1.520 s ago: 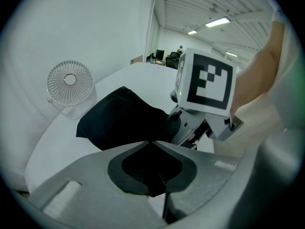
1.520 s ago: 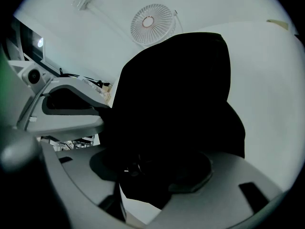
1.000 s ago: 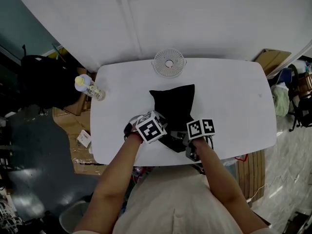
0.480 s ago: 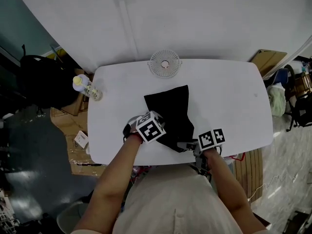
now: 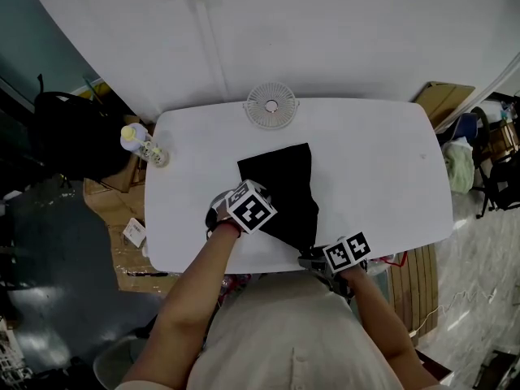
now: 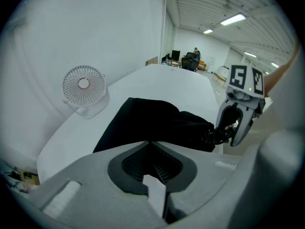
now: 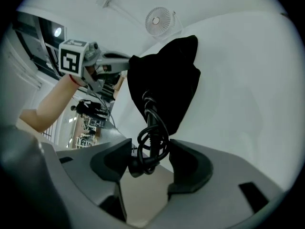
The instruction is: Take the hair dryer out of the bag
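With jaws clamped on the coiled cord, the right gripper has pulled away toward 5 o'clock while the left gripper, jaws shut on the cloth, pins the bag, so the hair dryer probably starts coming out.

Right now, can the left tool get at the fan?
Likely not yet: the left tool is shut, apparently on the bag edge. Only bare table lies between it and the fan, so the way looks free once it lets go.
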A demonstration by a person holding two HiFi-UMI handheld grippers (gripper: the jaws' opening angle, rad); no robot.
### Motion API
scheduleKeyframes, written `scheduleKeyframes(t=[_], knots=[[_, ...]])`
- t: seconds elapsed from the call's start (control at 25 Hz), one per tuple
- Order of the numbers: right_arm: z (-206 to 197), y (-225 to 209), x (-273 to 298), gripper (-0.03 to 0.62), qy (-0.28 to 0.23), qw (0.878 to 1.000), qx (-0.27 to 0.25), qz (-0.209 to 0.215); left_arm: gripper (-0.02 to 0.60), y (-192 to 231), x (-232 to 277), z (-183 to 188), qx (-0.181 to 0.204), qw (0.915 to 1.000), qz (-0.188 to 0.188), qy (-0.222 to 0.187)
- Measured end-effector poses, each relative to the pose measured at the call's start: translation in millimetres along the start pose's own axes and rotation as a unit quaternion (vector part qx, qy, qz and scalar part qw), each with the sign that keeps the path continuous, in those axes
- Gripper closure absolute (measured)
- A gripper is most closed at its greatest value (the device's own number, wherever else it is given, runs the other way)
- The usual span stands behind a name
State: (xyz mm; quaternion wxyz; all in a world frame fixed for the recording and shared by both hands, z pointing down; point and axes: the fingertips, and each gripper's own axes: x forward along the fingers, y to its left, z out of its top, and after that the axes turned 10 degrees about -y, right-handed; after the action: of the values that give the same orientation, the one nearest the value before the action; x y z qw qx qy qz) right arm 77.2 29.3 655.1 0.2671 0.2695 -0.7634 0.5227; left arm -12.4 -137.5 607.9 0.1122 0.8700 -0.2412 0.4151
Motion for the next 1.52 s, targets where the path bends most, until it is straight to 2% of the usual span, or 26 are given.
scheduleKeyframes(t=[0.2,0.28,0.36,0.48,0.52,0.6,0.68,0.72,0.96,1.12,1.32,1.52], knots=[[-13,-3,-2,0.339,0.013,1.000,-0.028,-0.001,0.558,0,-2,-2,-0.006,0.9999,0.009,0.003],[-12,-3,-4,0.331,0.010,0.998,-0.056,-0.011,0.558,-5,-1,-2,-0.005,1.0000,0.007,0.005],[-7,-1,-9,0.298,-0.001,0.995,-0.092,-0.026,0.558,-9,-1,-1,-0.004,1.0000,0.000,0.005],[15,9,-25,0.298,-0.043,0.989,-0.133,-0.041,0.558,-16,-1,2,0.002,0.9999,-0.010,0.003],[25,18,-32,0.299,-0.064,0.986,-0.148,-0.037,0.558,-18,-1,3,0.004,0.9999,-0.014,0.003],[45,43,-35,0.312,-0.100,0.980,-0.175,0.003,0.558,-23,-1,4,0.009,0.9997,-0.021,0.001],[55,62,-23,0.321,-0.115,0.974,-0.187,0.047,0.558,-26,-1,5,0.013,0.9996,-0.026,-0.001],[58,63,-15,0.321,-0.116,0.974,-0.190,0.052,0.558,-29,-2,7,0.015,0.9994,-0.029,-0.003],[71,30,8,0.321,-0.126,0.969,-0.210,-0.018,0.558,-51,-9,16,0.043,0.9968,-0.064,-0.018],[70,-1,7,0.319,-0.111,0.970,-0.202,-0.074,0.558,-60,-7,17,0.054,0.9954,-0.076,-0.020],[67,-9,24,0.302,-0.083,0.975,-0.180,-0.100,0.558,-65,0,11,0.057,0.9952,-0.078,-0.010],[70,-13,43,0.301,-0.052,0.969,-0.193,-0.145,0.558,-63,5,7,0.041,0.9960,-0.078,-0.013]])
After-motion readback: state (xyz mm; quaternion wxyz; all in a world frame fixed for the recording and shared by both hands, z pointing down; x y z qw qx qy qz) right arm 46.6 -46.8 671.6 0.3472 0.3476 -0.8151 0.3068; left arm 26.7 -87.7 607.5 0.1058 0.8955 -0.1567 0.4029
